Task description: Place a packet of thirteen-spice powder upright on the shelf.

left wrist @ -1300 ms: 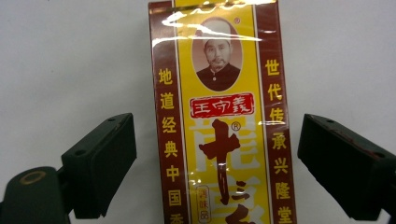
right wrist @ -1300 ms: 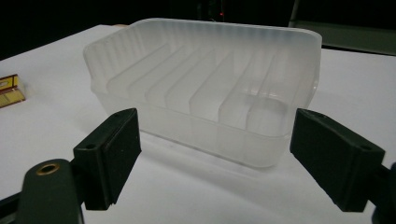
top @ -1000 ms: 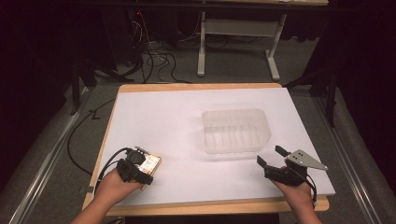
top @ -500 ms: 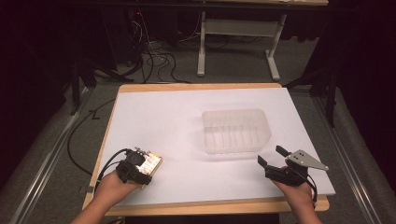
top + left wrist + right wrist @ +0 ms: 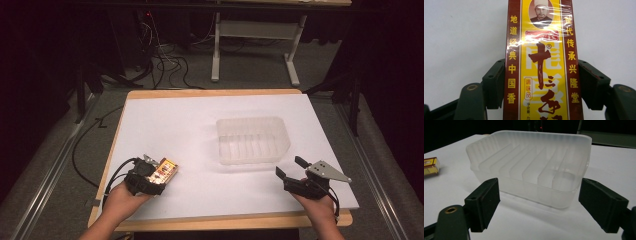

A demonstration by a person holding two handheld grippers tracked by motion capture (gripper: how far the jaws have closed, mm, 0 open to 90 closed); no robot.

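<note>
Left tongs: the left gripper (image 5: pixel 159 176) sat near the front left corner of the table, its black jaws pinching the long sides of a narrow red-and-yellow carton printed with Chinese characters (image 5: pixel 543 62).
Right tongs: the right gripper (image 5: pixel 290 169) rested near the front right corner with its jaws spread wide and nothing between them.
Carton: it lay on the white tabletop (image 5: pixel 175 130), in the left gripper's hold, well apart from the tub; whether it was lifted clear of the surface could not be told from the high view.
Tub: a frosted translucent plastic rectangular container with internal ribs (image 5: pixel 534 165) stood upright right of the table's centre, just beyond the open right jaws.
Hands: the left hand (image 5: pixel 125 200) and the right hand (image 5: pixel 317 207) came in from the front edge.
</note>
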